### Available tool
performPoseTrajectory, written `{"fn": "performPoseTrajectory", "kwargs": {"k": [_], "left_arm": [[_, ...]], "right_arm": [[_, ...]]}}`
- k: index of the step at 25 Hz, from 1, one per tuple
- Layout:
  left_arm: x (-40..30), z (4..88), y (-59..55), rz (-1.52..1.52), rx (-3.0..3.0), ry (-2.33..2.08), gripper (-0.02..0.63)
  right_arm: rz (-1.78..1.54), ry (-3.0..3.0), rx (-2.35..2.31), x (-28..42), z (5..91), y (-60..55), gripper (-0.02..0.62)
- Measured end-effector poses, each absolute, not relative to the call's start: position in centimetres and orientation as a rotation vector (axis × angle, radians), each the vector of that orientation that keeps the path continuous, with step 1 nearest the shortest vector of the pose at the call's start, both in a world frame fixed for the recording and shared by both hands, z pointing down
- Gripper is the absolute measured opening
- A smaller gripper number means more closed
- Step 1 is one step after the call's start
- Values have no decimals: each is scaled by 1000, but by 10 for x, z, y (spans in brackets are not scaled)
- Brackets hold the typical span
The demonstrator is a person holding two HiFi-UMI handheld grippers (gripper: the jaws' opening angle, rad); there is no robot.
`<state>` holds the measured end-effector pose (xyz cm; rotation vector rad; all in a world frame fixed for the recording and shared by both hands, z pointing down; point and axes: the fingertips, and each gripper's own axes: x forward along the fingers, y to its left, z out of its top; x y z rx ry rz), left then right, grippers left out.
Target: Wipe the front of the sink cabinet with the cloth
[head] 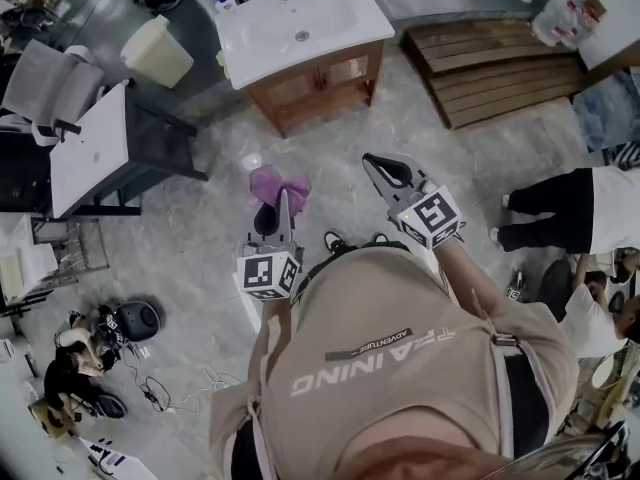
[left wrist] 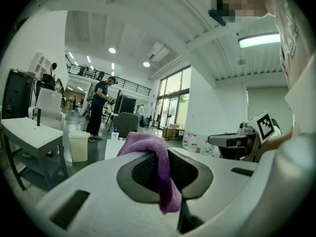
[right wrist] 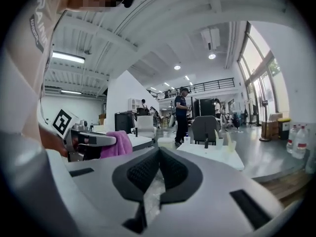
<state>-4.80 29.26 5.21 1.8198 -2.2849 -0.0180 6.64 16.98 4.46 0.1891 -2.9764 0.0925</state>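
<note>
1. The head view alone gives me the layout. The wooden sink cabinet [head: 318,80] with its white basin top stands on the grey mottled floor [head: 210,228], well ahead of both grippers. Neither gripper view shows its wooden front.
2. Only the left gripper view shows me the grip itself. The purple fleecy cloth [left wrist: 154,154] is pinched between the dark pads of the left gripper [head: 283,206], whose jaws are closed on it. A fold is bunched above the jaws and a tail hangs down toward the camera.
3. In the head view the cloth is a purple bunch at the tip of the left gripper, over the floor and clear of the sink cabinet.
4. The right gripper view shows the right gripper [head: 388,171] with its jaws pressed together at the tips and nothing between them.
5. The right gripper view also catches the left gripper and its cloth off to the left, with the white basin top further ahead.
6. In the head view the two grippers are side by side and apart, both pointing toward the sink cabinet.
</note>
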Motion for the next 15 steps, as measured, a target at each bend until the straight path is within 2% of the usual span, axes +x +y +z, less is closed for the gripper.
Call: {"fn": "performPoseTrajectory", "kwargs": {"k": [9, 15], "left_arm": [[-105, 50, 284, -174, 1795, -2303, 37], [-132, 64, 273, -130, 1726, -2300, 37]], "right_arm": [[106, -2946, 286, 28, 53, 167, 12], [137, -2967, 214, -11, 49, 155, 12]]}}
